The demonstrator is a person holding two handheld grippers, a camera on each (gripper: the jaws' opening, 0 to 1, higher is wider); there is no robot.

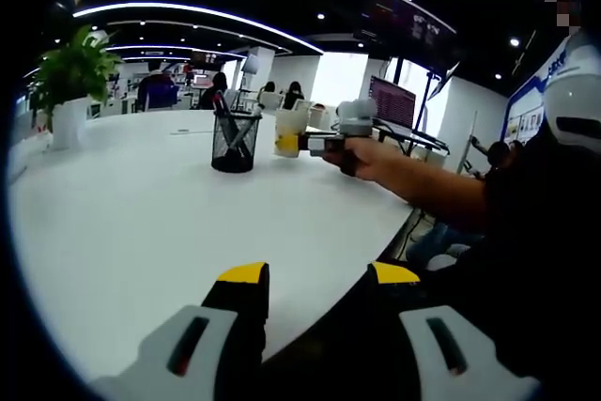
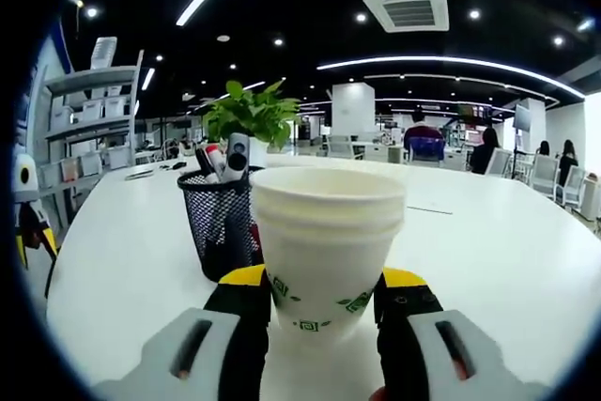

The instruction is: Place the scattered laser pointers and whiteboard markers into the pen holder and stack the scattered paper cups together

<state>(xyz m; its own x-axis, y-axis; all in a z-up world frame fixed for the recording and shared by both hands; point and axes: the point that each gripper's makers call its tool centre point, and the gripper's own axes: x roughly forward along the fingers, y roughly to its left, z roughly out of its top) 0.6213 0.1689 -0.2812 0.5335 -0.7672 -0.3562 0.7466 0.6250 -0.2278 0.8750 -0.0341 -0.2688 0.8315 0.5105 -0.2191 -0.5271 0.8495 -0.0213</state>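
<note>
A stack of white paper cups [image 2: 327, 232] with green print stands on the white table [image 2: 488, 260], and my right gripper [image 2: 326, 281] is shut on its lower part. Just left of the cups is a black mesh pen holder [image 2: 218, 223] holding markers and a grey laser pointer [image 2: 236, 157]. In the left gripper view the pen holder [image 1: 233, 143] sits mid-table, with the cups [image 1: 287, 131] held beside it by the right gripper [image 1: 305, 144] on a person's arm [image 1: 413, 180]. My left gripper [image 1: 319, 277] is open over the table's near edge, with nothing between its jaws.
A potted plant [image 2: 249, 112] in a white pot [image 1: 68, 122] stands on the table behind the holder. Shelves [image 2: 89, 129] line one wall; office chairs and seated people [image 2: 488, 149] fill the background. The person's dark-clad body [image 1: 535, 232] is close at the table edge.
</note>
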